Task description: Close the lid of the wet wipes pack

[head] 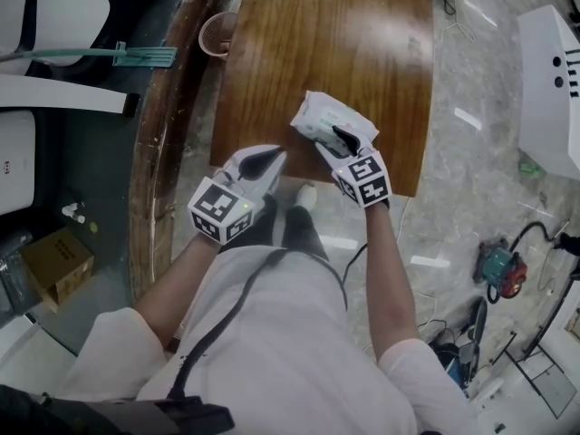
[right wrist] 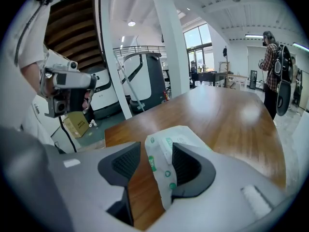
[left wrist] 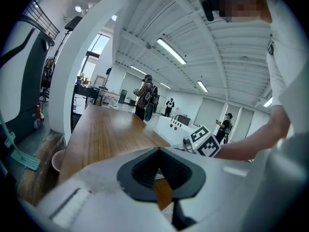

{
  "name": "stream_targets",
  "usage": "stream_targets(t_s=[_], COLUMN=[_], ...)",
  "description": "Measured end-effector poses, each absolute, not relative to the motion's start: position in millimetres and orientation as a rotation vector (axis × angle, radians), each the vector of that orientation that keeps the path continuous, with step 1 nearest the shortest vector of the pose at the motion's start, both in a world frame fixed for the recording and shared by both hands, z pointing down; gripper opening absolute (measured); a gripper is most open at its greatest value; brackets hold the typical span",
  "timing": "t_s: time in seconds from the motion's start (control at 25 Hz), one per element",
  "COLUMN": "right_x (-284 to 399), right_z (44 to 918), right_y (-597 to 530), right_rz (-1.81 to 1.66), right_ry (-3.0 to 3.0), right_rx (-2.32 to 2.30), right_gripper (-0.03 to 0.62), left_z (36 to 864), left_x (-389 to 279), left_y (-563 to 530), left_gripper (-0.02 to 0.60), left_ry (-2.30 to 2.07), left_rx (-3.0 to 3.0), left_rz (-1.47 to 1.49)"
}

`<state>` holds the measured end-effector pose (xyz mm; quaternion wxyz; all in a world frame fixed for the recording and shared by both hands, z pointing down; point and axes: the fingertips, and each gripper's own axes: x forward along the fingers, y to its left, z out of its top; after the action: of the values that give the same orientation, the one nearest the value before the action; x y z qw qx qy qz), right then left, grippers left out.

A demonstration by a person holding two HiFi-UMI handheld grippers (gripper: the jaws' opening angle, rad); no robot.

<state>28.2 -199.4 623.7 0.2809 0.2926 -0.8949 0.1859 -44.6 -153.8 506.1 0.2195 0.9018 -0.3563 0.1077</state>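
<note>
The white wet wipes pack (head: pixel 324 116) lies on the wooden table (head: pixel 335 34) near its front edge. My right gripper (head: pixel 343 140) is open at the pack's near end. In the right gripper view the pack (right wrist: pixel 166 146) lies between the jaws of that gripper (right wrist: pixel 156 150), against the right pad (right wrist: pixel 186 164), with bare wood beside the left pad. I cannot tell how the lid stands. My left gripper (head: pixel 269 159) is shut and holds nothing, hovering left of the pack by the table's near corner. In the left gripper view its tips (left wrist: pixel 159 152) meet.
A pink waste basket (head: pixel 217 34) stands on the floor off the table's left edge, next to a green-handled tool (head: pixel 136 55). A cardboard box (head: pixel 56 261) sits lower left. A white machine (head: pixel 548 80) and a red-green tool (head: pixel 498 272) are to the right. A person (right wrist: pixel 270 66) stands beyond the table.
</note>
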Motion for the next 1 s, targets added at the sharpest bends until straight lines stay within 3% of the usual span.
stream_targets(t_s=[0.76,1.0], right_x=[23,36], right_z=[632,595], right_y=[-194,-192], right_rz=[0.481,0.501], right_ry=[-2.305,-2.415], right_rx=[0.791,0.967], right_gripper=[0.212,0.030], left_z=[498,484], left_x=[-43,-39], left_y=[-152,-153], left_gripper=[0.002,0.002], left_ry=[-0.960,-0.948], left_rx=[2.522,2.560], left_rz=[0.280,0.264])
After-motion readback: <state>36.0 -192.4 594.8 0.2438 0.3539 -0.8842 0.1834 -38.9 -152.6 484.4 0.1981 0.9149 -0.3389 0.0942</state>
